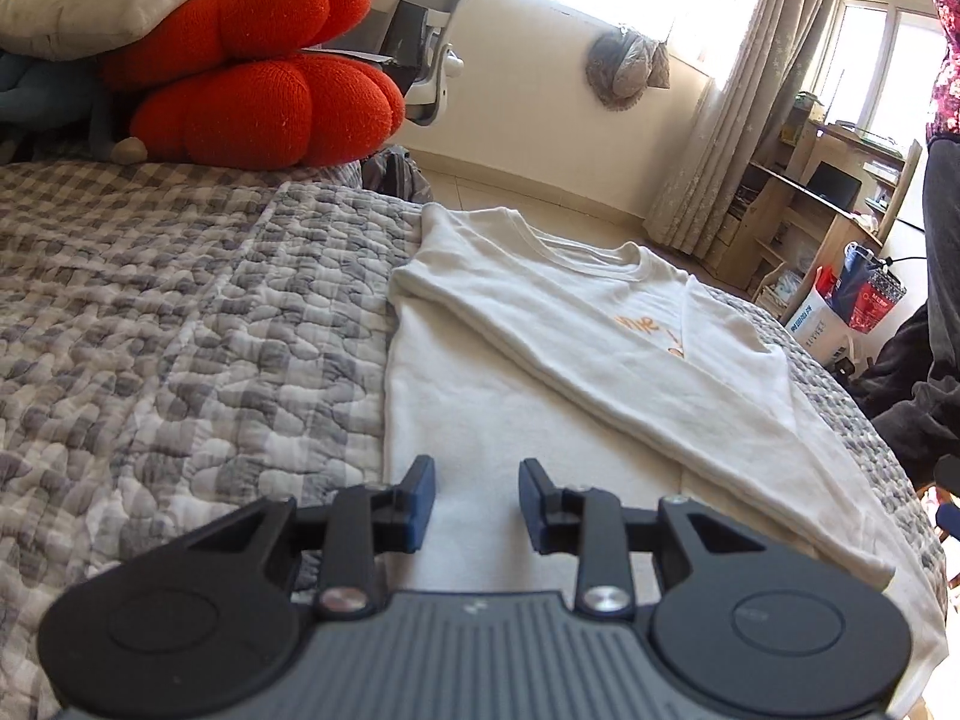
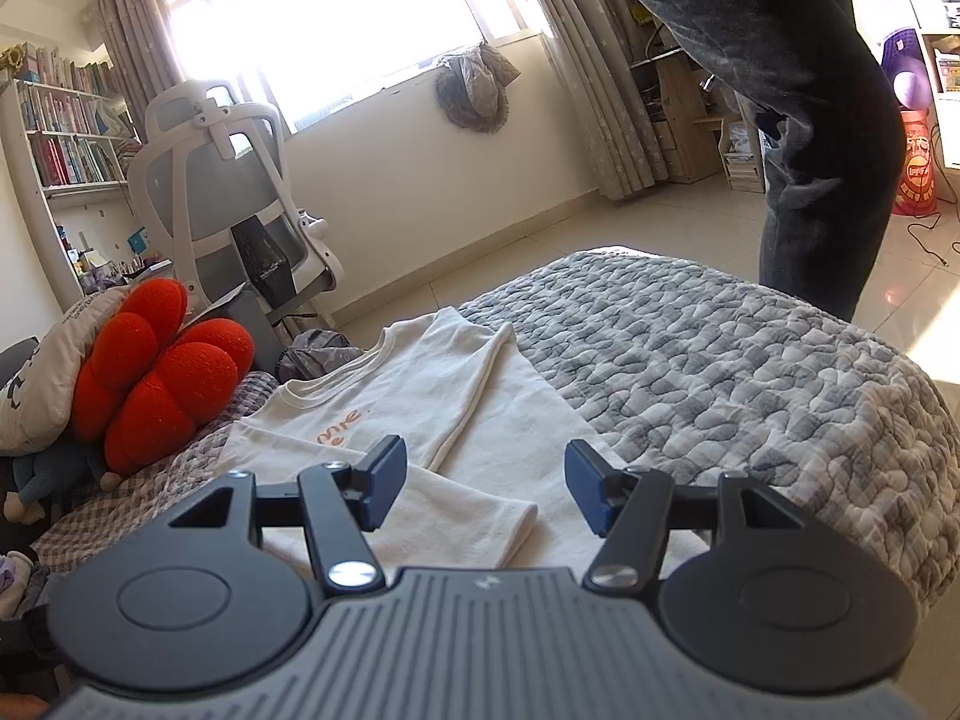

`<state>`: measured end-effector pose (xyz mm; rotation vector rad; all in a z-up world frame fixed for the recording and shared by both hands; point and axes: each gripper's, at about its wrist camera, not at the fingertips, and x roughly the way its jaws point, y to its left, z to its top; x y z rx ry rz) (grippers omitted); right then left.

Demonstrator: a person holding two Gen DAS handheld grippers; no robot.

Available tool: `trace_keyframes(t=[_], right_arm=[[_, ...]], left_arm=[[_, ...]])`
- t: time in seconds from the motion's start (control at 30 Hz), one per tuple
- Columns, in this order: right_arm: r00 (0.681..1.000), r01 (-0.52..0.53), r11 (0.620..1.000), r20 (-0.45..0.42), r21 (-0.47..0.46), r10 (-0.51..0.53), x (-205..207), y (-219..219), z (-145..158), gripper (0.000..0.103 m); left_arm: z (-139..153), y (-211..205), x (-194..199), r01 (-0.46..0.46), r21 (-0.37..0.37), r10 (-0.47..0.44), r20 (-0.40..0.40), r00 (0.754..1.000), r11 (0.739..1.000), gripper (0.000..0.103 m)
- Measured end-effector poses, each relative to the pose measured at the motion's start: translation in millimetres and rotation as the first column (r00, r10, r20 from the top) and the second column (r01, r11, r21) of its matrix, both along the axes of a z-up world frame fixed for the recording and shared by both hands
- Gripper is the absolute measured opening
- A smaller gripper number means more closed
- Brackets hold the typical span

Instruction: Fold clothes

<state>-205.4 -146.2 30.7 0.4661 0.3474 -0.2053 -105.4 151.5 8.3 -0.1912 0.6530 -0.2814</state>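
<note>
The white shirt (image 1: 540,324) is soft and floppy. Both the left gripper (image 1: 477,504) and right gripper (image 2: 486,483) hang open and empty above its bottom edge, the best place to pinch.

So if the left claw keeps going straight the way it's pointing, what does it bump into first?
Most likely the white T-shirt. The left claw is open and empty, tilted down over the shirt's lower part on the quilted bedspread. Nothing else lies between them, though how far above the cloth it is remains unclear.
</note>
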Motion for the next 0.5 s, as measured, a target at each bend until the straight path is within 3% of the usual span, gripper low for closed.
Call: trace_keyframes(t=[0.17,0.5], right_arm=[[1.000,0.010,1.000,0.001,0.005,-0.010,-2,-2,1,0.067],[1.000,0.023,0.999,0.006,0.043,-0.024,-7,-13,1,0.067]], left_arm=[[5,6,-6,-0.024,-0.023,0.024,-0.038,0.999,0.999,0.031],[7,10,-52,-0.024,0.007,0.024,-0.021,1.000,1.000,0.032]])
